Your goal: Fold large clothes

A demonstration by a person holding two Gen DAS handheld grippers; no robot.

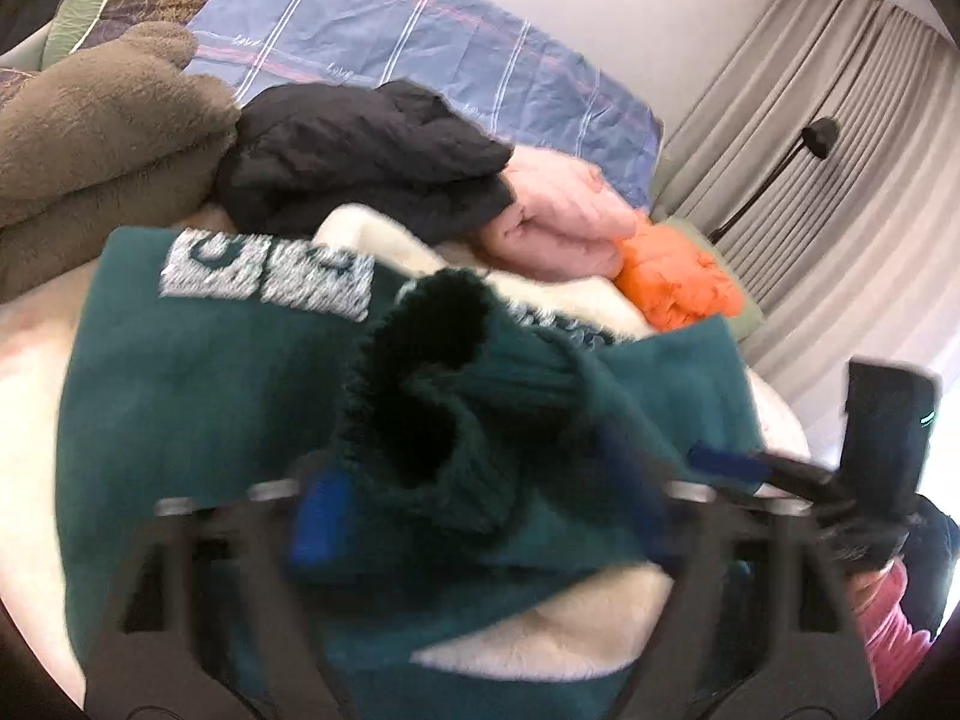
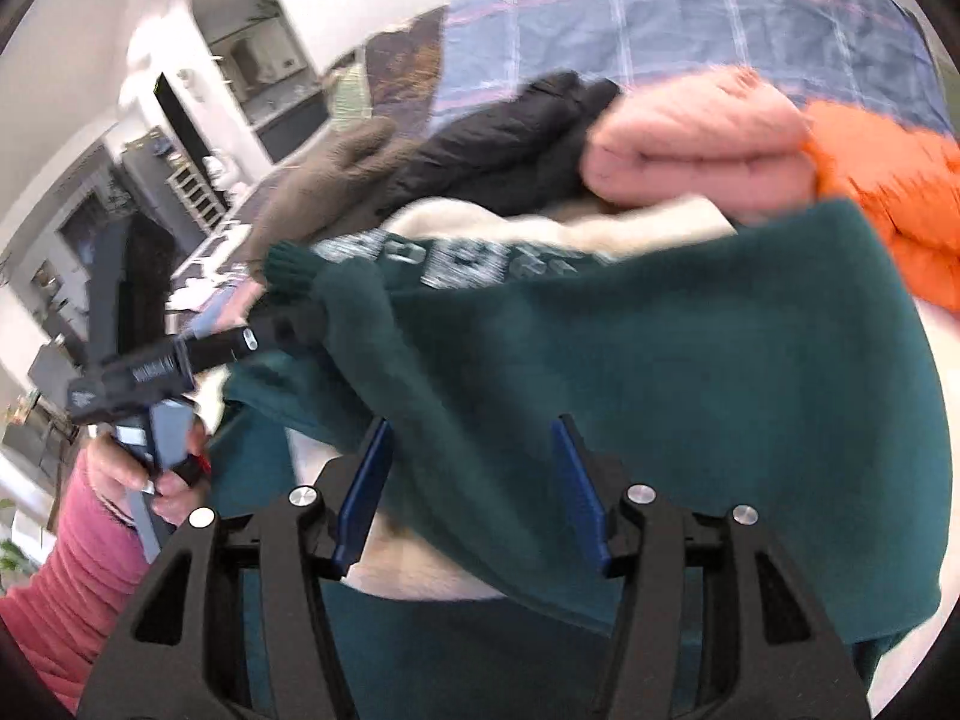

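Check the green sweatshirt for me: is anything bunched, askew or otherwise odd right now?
Yes. The green sweatshirt isn't flat: its ribbed cuff is pinched up in the left gripper, sleeve crossing the body, white lettering partly hidden. The right gripper is open over it.

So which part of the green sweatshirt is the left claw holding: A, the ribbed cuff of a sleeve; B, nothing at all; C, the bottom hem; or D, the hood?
A. In the left wrist view the left claw is closed on the dark green sweatshirt at the ribbed sleeve cuff, which sticks up between its blue pads; the right wrist view also shows the cuff poking past that claw.
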